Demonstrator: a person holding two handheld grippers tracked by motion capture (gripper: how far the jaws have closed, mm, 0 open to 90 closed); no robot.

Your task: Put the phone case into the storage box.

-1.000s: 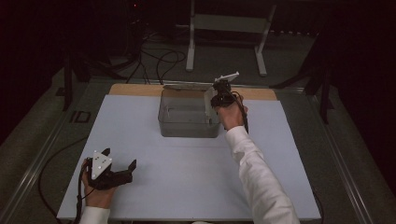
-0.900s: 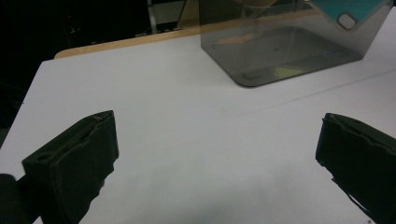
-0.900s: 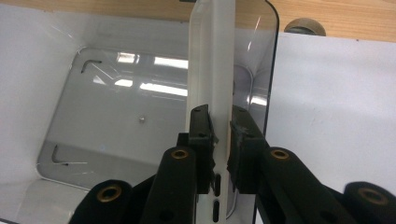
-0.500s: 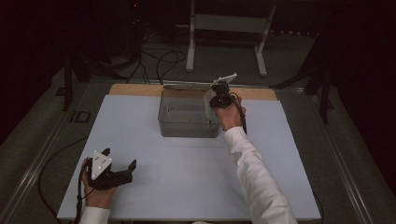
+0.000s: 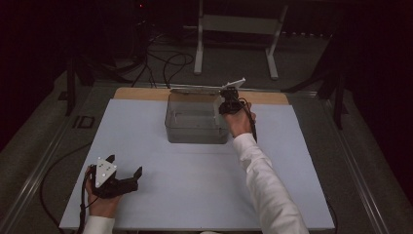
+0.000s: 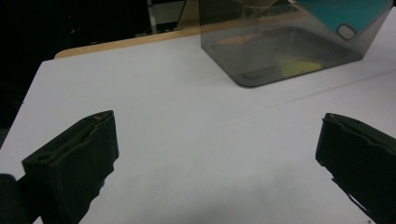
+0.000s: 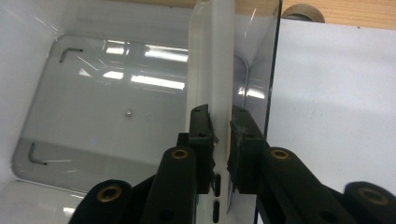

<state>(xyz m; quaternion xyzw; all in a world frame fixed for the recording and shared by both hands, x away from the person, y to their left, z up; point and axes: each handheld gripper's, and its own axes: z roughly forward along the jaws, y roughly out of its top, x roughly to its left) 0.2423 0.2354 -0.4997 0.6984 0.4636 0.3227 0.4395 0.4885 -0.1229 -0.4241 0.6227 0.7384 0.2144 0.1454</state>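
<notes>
The right gripper (image 7: 220, 123) is clamped on a thin white plate (image 7: 210, 70), which stands on its edge between the two black jaws. It looks like a phone or a flat case, but I cannot tell for sure. Compared with one second ago, this gripper has moved only very little: in the high view the right gripper (image 5: 229, 103) stays over the right end of the clear plastic box (image 5: 196, 118), perhaps slightly closer to the box than before. I judge from this that the carrying is finished and the lowering is now going on, so the release should come soon.

Directly beyond the jaws, the plate points down into the open box (image 7: 116, 93), just inside its right wall. The floor of the box lies under the plate, and I cannot see whether the plate already touches it.

The left gripper (image 5: 115, 179) has not changed its place. It rests low on the white tabletop (image 5: 195, 180) at the near left, with the jaws wide apart and nothing between them. From there the box (image 6: 289, 46) is ahead and to the right, well apart.
</notes>
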